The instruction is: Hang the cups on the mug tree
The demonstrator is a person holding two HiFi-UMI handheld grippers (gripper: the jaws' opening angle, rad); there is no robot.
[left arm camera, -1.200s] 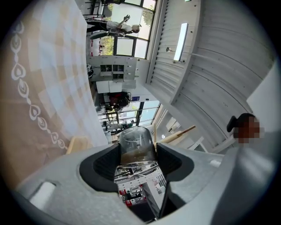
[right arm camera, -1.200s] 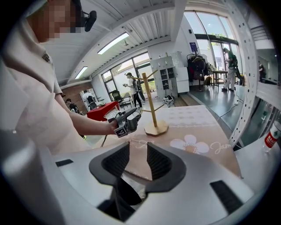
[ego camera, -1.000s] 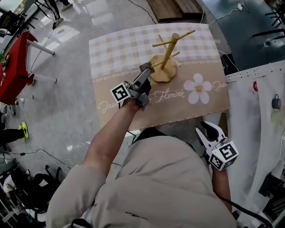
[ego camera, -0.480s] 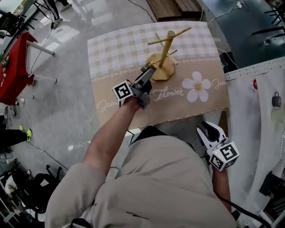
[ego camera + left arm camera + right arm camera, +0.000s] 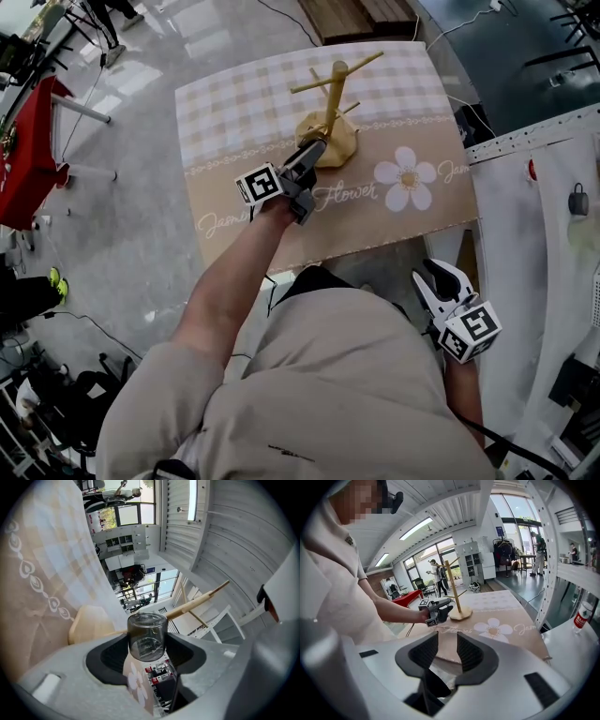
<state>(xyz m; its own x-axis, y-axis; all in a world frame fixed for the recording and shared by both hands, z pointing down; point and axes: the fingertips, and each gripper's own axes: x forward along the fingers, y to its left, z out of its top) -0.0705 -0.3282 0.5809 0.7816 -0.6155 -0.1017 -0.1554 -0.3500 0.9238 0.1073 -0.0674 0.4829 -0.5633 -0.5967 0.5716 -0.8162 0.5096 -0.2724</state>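
A wooden mug tree stands on the checked, flower-print tablecloth, toward the table's far side. My left gripper reaches its tip right up to the tree's base. In the left gripper view it is shut on a small clear smoky glass cup, with a wooden peg just behind the cup and the base at the left. My right gripper hangs off the table's near right corner. It is open, with nothing between its pads.
A red table stands on the floor at the left. A white bench runs along the right, with a bottle on it. The person's body fills the lower head view. People stand far off in the hall.
My left gripper with the cup has moved closer to the mug tree's base. The right gripper has stayed where it was.
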